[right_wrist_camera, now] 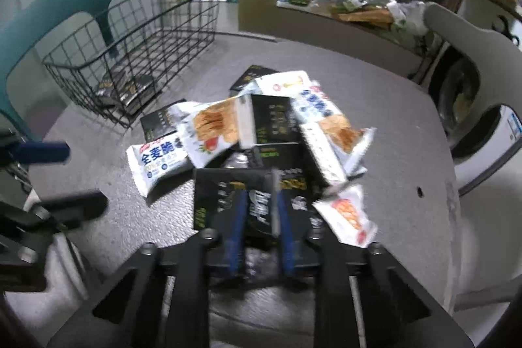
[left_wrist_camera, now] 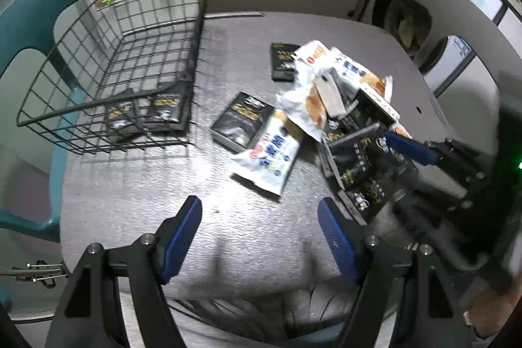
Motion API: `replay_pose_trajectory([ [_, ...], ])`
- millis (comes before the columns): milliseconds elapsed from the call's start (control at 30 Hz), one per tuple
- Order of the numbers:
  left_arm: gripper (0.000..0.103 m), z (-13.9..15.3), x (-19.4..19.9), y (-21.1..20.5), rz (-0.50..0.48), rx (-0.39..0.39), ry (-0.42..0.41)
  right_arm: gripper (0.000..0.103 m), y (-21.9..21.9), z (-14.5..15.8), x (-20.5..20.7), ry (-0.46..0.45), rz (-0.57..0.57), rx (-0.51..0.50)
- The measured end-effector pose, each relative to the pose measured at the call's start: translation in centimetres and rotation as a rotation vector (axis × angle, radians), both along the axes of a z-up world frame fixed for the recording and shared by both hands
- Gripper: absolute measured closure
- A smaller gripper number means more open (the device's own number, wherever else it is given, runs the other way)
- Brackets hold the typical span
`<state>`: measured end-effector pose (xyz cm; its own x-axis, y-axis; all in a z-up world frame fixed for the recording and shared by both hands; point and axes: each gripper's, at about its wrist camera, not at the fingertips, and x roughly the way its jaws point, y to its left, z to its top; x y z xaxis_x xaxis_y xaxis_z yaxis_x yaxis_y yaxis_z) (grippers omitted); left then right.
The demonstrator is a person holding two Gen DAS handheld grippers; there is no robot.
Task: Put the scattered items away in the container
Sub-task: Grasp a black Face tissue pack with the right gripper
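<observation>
While tilted down, right gripper (right_wrist_camera: 260, 201) pinches black packet (right_wrist_camera: 257, 214) — jaws narrow.

Both views are showing a dim room, with light falling from above onto the grey table (left_wrist_camera: 248, 237), where a pale glare is pooling at the lower centre of the left wrist view. The wire basket (left_wrist_camera: 107, 70) is casting a grid shadow beneath itself. Fisheye distortion is bending lines at every edge, and the corners are fading to black. Motion blur is smearing the snack packets (right_wrist_camera: 208, 126) and the right side of the left view.
</observation>
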<state>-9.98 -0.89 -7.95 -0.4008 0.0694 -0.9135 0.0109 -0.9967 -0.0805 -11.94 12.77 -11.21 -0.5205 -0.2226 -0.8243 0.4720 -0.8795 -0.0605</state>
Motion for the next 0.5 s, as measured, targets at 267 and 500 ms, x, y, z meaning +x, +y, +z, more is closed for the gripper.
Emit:
replay_pose_trajectory([
  [267,0.026,-0.4,0.1,1.5,-0.028,-0.017,-0.007,0.051,-0.3,0.0,0.2,0.003,0.014,-0.064],
  [500,0.026,-1.1,-0.3,-1.1,0.04,-0.025,-0.016,0.037,-2.5,-1.7,-0.3,-0.013,0.001,-0.014],
])
